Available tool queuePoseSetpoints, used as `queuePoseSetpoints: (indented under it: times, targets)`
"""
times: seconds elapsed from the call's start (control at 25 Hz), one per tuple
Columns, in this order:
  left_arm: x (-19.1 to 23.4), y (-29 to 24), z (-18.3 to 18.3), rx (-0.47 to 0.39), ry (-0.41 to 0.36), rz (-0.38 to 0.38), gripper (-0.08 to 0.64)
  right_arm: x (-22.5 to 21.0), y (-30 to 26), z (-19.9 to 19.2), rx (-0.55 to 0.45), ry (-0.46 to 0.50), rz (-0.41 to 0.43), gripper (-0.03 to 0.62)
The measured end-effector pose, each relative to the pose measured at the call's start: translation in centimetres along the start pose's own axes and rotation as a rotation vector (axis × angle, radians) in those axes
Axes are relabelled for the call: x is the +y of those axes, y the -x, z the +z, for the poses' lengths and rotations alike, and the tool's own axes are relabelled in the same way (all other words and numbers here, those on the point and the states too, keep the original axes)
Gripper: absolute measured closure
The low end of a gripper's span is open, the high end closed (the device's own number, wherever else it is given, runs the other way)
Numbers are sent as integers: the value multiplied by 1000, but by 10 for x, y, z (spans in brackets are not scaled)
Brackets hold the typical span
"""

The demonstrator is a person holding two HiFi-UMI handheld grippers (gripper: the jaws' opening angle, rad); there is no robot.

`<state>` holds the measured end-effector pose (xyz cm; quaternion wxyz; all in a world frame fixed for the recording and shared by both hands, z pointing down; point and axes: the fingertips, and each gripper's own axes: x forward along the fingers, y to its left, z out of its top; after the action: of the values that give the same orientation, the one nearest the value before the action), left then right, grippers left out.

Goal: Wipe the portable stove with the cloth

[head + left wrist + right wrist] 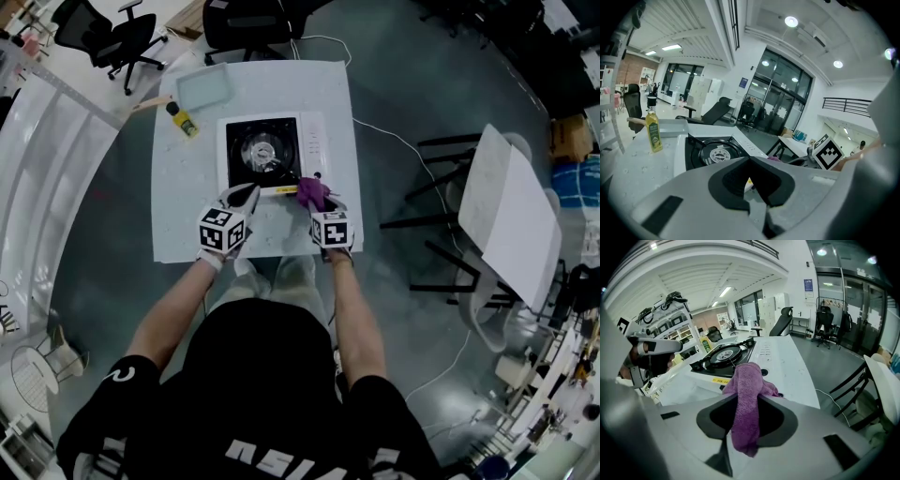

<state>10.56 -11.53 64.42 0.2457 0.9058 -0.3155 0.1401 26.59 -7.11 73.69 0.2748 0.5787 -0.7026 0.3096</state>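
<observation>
I hold two grippers, and on the one white table (187, 192) I count one stove (272, 150), one purple cloth (746, 399), one small yellow bottle (654, 133) and one shallow tray (204, 86).

My right gripper (317, 195) pinches the cloth. It runs lengthwise between the jaws, along the line the gripper points. One end hangs back towards me and the other bunches at the tips. That bunched end sits at the stove's front right corner, near the dark knob (764, 372). I cannot tell whether it touches the stove.

My left gripper (246, 195) has its jaws pressed together on nothing, and its tips are at the stove's front left edge.

The stove sits mid-table with its long side running left to right in front of me. Its burner is on the left, its white panel on the right, and its front with the yellow label (719, 379) faces me.

From above, both grippers cover parts of that front edge. The left gripper view shows only the burner above its jaws. The print on the bottle is too small to read.
</observation>
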Motion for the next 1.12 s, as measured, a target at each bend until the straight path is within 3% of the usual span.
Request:
queuePoseSetpoints:
  times: [0.4, 1.12]
  targets:
    - [12, 32, -10, -16, 16, 31, 561, 62, -10, -15, 31, 42, 72, 486]
    - [86, 125, -32, -78, 90, 189, 561, 200, -50, -2, 59, 179, 233, 486]
